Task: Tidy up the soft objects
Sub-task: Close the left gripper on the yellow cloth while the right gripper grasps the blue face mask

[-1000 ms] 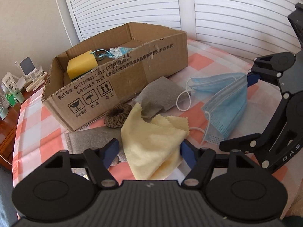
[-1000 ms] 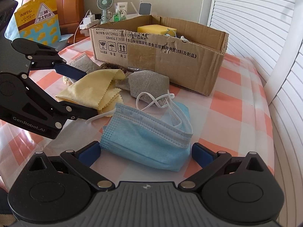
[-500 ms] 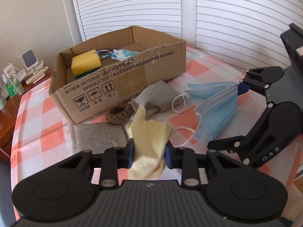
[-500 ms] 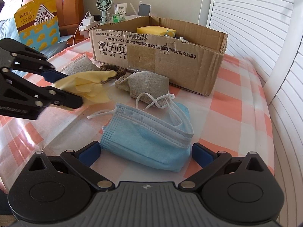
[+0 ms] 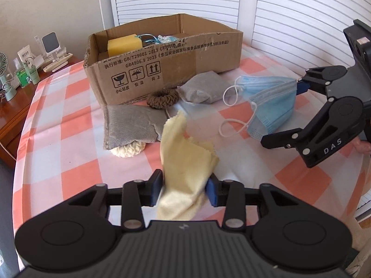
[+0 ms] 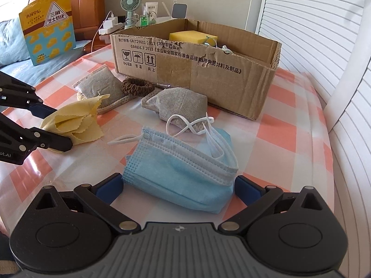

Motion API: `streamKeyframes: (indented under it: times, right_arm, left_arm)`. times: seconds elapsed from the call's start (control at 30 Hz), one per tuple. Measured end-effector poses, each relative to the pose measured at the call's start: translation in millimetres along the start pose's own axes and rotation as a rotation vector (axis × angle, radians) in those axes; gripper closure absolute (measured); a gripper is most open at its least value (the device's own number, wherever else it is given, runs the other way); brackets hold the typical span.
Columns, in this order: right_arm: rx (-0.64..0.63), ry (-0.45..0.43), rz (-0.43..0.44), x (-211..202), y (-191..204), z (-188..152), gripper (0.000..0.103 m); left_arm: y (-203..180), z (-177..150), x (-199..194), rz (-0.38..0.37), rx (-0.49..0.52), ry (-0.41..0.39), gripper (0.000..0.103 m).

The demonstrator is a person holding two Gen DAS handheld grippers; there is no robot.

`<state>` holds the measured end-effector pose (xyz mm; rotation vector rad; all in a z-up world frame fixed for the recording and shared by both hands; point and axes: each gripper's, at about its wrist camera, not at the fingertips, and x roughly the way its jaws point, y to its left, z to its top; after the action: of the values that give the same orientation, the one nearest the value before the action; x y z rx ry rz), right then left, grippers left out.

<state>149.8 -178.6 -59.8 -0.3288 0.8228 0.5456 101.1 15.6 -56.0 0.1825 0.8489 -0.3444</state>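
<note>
The left gripper [image 5: 184, 188] has the yellow cleaning cloth [image 5: 185, 159] bunched between its blue pads [image 5: 211, 191]; its jaws have just been opening a little, yet the cloth seems still pinched, lifted clear of the checked tablecloth [image 5: 69, 139]. The cloth is thin, limp and nearly weightless, so it drapes and folds rather than holding shape; a pinch on a gathered fold, as here, suits it, though a loose clamp could let it slide out.

The right gripper [image 6: 179, 187] stands wide apart around the blue surgical masks [image 6: 183, 166], its pads just beside the stack's edges and, as far as the view tells, not pressing. The masks are light, pleated and compressible, with stray ear loops [image 6: 187, 125] that may snag; squeezing the folded body is the safer hold.

The cardboard box [image 5: 176, 69] lies beyond, a yellow sponge [image 5: 124, 45] already inside.
</note>
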Motion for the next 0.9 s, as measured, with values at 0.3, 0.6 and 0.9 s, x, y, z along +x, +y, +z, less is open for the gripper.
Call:
streamKeyframes:
  times: [0.3,0.6,0.9]
  right_arm:
    - [-0.058,0.018,0.029,6.5,-6.9,9.3,0.000]
    - [-0.128,0.046,0.094,0.7,-17.2,15.3,0.000]
    - [-0.162,0.053,0.099,11.6,-9.0,19.8,0.001]
  left_arm:
    - [6.6,-2.1,1.3,0.024,-0.025,0.000,0.041]
    - [6.9,-1.5,2.7,-0.013,-0.031,0.011,0.040]
    - [5.6,2.7,6.6,-0.028,-0.018,0.017,0.037]
